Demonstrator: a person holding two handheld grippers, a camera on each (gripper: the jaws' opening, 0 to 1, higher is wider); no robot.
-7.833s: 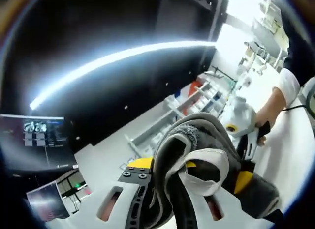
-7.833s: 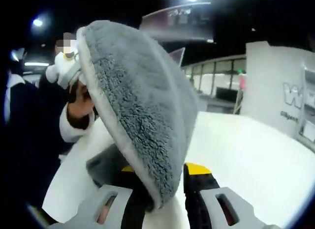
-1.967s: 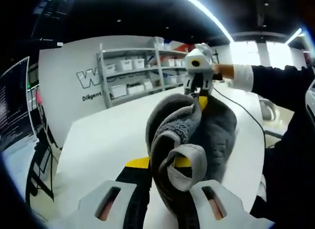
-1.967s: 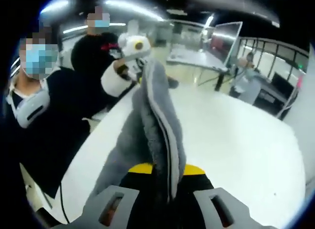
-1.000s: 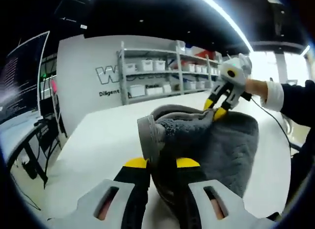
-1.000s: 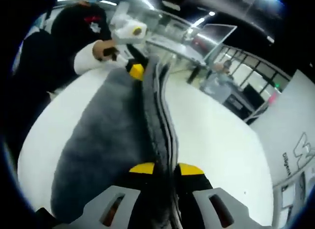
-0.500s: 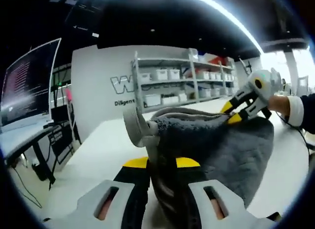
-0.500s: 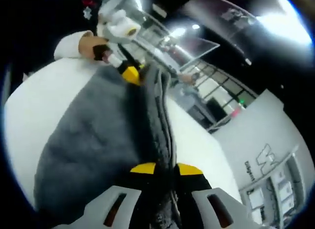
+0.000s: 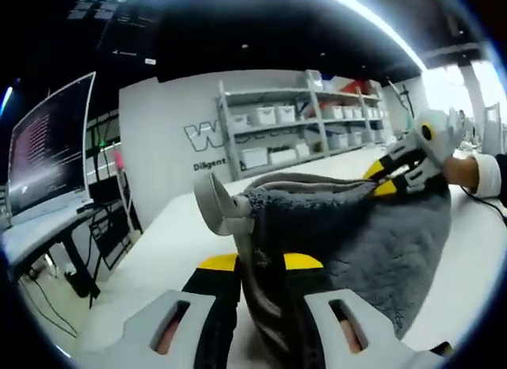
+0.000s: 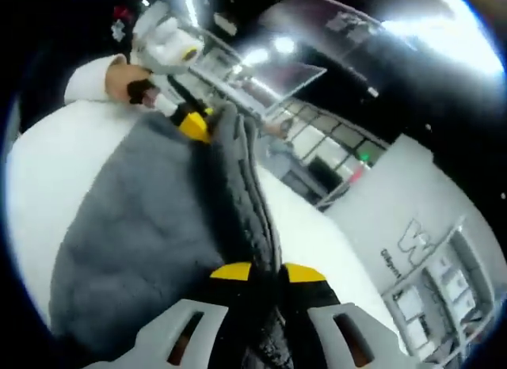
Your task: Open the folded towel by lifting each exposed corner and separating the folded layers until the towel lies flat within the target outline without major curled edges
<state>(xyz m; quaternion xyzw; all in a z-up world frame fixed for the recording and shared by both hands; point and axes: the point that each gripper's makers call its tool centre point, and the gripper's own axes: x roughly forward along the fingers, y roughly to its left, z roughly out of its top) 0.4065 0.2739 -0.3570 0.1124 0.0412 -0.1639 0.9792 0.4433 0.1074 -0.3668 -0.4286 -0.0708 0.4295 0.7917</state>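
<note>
While both grippers have a pinch on it, the towel hangs stretched between them just over the bench, so here's my take per view:

left gripper view, grip: the left gripper (image 9: 261,266) has its jaws clamped on a bunched corner of the grey towel (image 9: 356,234), with a curled bit of hem sticking up right above the yellow tips.
left gripper view, other end: the right gripper (image 9: 388,177) comes in from the right, pinching the far corner, held by a hand (image 9: 467,169) in a white cuff.
left gripper view, how I'd do it: pull the two corners apart evenly so the top edge goes taut, then lower it onto the white bench (image 9: 158,250) far edge first. I'd guess that curled hem needs flattening before letting go.
left gripper view, writing: big letters on the wall (image 9: 158,139) start with "W", rest hidden behind the shelves (image 9: 301,131); a smaller line below starts "Dilige", can't make out more.

right gripper view, grip: jaws shut tight on the towel's folded edge, layers stacked between the yellow tips.
right gripper view, towel: drapes left and down toward the bench, running up to the left gripper at the far corner.
right gripper view, writing: same "W" logo on the wall, small text too blurry.
</note>
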